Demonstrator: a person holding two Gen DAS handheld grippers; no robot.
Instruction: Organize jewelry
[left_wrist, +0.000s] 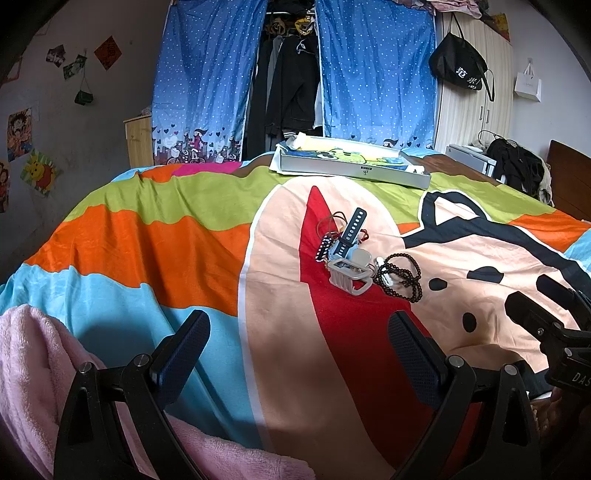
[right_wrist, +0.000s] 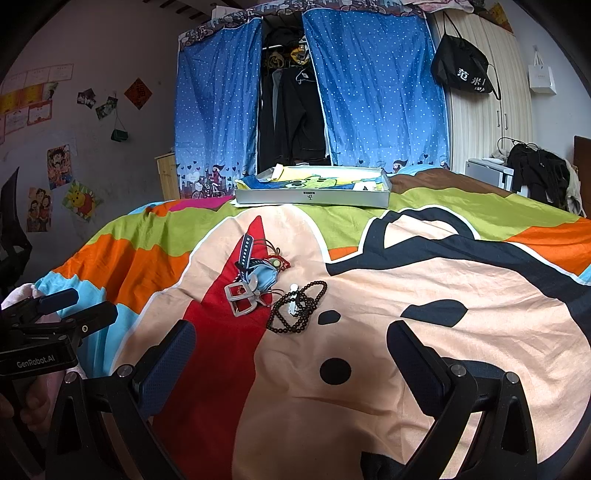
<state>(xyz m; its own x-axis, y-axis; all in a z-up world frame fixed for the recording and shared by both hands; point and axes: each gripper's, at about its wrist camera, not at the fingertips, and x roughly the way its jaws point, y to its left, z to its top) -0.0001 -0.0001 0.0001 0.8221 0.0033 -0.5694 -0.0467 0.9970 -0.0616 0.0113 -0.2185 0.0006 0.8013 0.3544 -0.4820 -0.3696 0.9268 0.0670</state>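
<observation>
Both tools sit low over the bed with their fingers spread wide and nothing between them: my left tool (left_wrist: 299, 347) and my right tool (right_wrist: 291, 354) each show two dark textured pads standing well apart above the cartoon bedspread (left_wrist: 155, 240).

Ahead of both tools lies the small heap of jewelry. From the left wrist I make out a blue watch strap (left_wrist: 352, 229) with a row of holes, a pale claw hair clip (left_wrist: 349, 275) in front of it, and a dark bead necklace (left_wrist: 400, 275) looped just to the right, touching the heap. A small white piece lies among the beads; I cannot tell what it is. Thin cords and a checkered strip poke out on the far left of the pile, too tangled to sort out.

From the right wrist the same heap sits ahead and to the left of the tool. This view shows a red cord with a green bead (right_wrist: 277, 262) that the left view mostly hides, and the hair clip reads here as an open grey frame.

Farther ahead, at the bed's far edge, rests a shallow grey box (right_wrist: 314, 197); its contents are only a blur of yellow and blue print.

At the right view's lower left, part of a hand (right_wrist: 35, 406) grips the other tool's handle. Pink fleece (left_wrist: 29, 369) crowds the left view's lower left corner.
</observation>
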